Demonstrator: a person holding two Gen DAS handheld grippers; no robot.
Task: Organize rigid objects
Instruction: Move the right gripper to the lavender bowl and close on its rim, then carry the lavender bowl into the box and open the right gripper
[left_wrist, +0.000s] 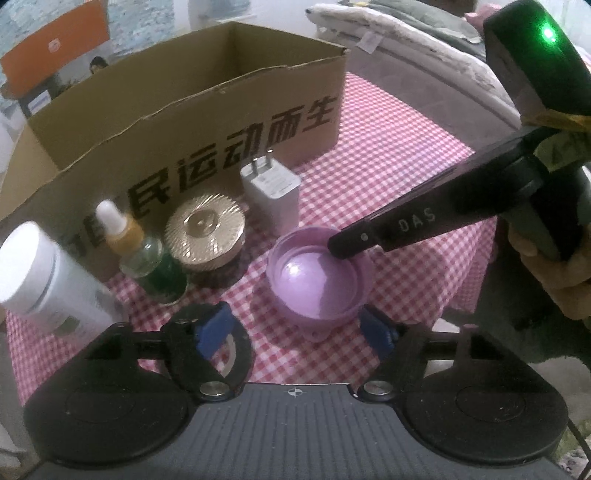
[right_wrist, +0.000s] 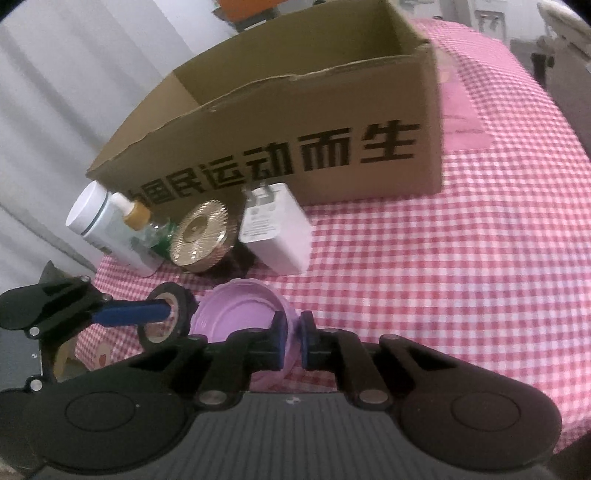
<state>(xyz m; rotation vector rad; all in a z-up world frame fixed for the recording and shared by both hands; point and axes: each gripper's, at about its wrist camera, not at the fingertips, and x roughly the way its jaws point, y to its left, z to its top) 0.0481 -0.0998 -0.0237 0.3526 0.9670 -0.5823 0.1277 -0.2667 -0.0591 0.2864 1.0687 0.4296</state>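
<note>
Checked desk (right_wrist: 443, 258): cardboard box (right_wrist: 258, 147) appears empty; five items remain before it. Right gripper (right_wrist: 291, 341) clamps purple lid (right_wrist: 236, 317); left gripper (left_wrist: 295, 328) spread, unloaded

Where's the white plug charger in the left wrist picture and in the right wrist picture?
Left wrist: the white charger stands upright at centre, prongs up, just right of the gold lid.
Right wrist: the charger is left of centre, leaning, again right of the gold lid.
Shared landmark: the cardboard box right behind it.
</note>
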